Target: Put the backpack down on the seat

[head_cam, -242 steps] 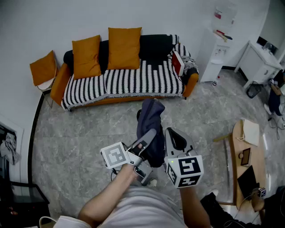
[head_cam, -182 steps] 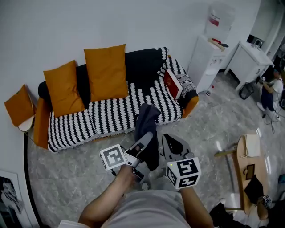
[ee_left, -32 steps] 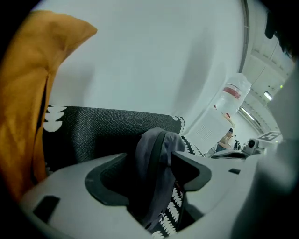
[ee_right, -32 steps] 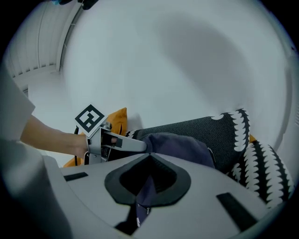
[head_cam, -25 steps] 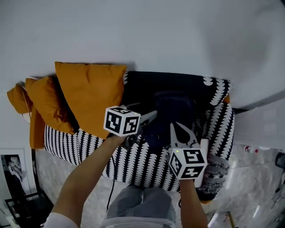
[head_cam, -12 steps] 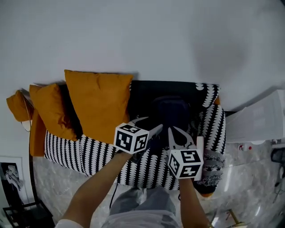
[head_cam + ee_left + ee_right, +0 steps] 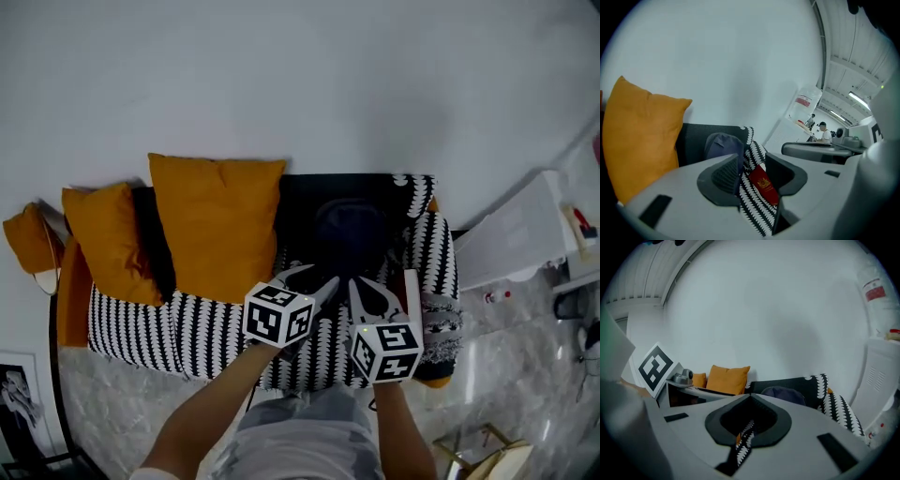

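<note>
The dark blue backpack stands on the striped sofa seat, leaning against the black backrest, and nothing holds it. It also shows in the left gripper view and as a dark dome in the right gripper view. My left gripper hangs short of the backpack, open; its jaws have just been closing with nothing between them. To its right, my right gripper is also clear of the backpack. Its tips meet, shut on nothing.
Two orange cushions lean on the sofa back at the left. A red book rests by the right armrest. A white cabinet stands right of the sofa, with a water bottle beyond. A person stands far off.
Both grippers have drawn back from the backpack toward me, leaving it on the seat. The left jaws have narrowed. The view has shifted, showing more of the sofa.
</note>
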A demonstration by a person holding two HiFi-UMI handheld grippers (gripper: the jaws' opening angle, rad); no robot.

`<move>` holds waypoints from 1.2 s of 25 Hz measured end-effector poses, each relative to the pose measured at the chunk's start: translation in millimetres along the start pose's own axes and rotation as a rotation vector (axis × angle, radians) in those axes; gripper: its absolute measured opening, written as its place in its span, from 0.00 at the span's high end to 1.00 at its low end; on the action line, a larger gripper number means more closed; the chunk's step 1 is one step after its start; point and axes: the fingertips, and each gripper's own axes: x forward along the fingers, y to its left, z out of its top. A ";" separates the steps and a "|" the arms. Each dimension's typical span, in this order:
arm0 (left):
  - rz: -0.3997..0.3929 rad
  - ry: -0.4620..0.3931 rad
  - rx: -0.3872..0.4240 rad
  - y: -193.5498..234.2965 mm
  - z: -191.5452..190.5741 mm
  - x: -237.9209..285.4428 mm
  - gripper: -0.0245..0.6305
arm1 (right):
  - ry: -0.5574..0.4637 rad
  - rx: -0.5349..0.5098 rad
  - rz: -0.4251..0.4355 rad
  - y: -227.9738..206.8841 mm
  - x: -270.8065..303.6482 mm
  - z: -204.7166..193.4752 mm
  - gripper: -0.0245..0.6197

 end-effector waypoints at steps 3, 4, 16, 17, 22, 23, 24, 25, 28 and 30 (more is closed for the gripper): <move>0.001 -0.034 0.002 -13.2 -0.6 -25.5 0.71 | -0.015 -0.028 -0.006 21.9 -18.1 3.9 0.96; -0.002 -0.045 0.004 -18.7 -0.7 -33.0 0.72 | -0.019 -0.037 -0.010 28.1 -24.3 4.8 0.96; -0.021 -0.135 0.102 -73.0 -4.2 -115.2 0.91 | -0.095 -0.050 -0.072 84.4 -102.2 11.4 0.96; -0.019 -0.135 0.113 -75.3 -7.3 -120.8 0.92 | -0.101 -0.051 -0.074 89.2 -107.1 11.5 0.96; -0.010 -0.137 0.148 -86.4 -21.4 -140.7 0.94 | -0.111 -0.076 -0.076 108.9 -126.9 7.0 0.96; -0.009 -0.141 0.155 -88.6 -22.2 -143.0 0.94 | -0.107 -0.086 -0.075 111.6 -129.1 5.6 0.96; -0.011 -0.145 0.161 -90.9 -22.9 -144.7 0.95 | -0.100 -0.098 -0.073 114.1 -130.9 4.0 0.96; -0.015 -0.148 0.168 -93.5 -23.8 -146.2 0.95 | -0.094 -0.110 -0.071 116.3 -132.8 2.8 0.96; -0.023 -0.152 0.198 -101.6 -26.4 -149.6 0.95 | -0.087 -0.141 -0.069 120.3 -138.8 2.0 0.96; -0.027 -0.155 0.212 -106.8 -27.0 -149.7 0.96 | -0.088 -0.155 -0.069 120.0 -141.0 3.4 0.96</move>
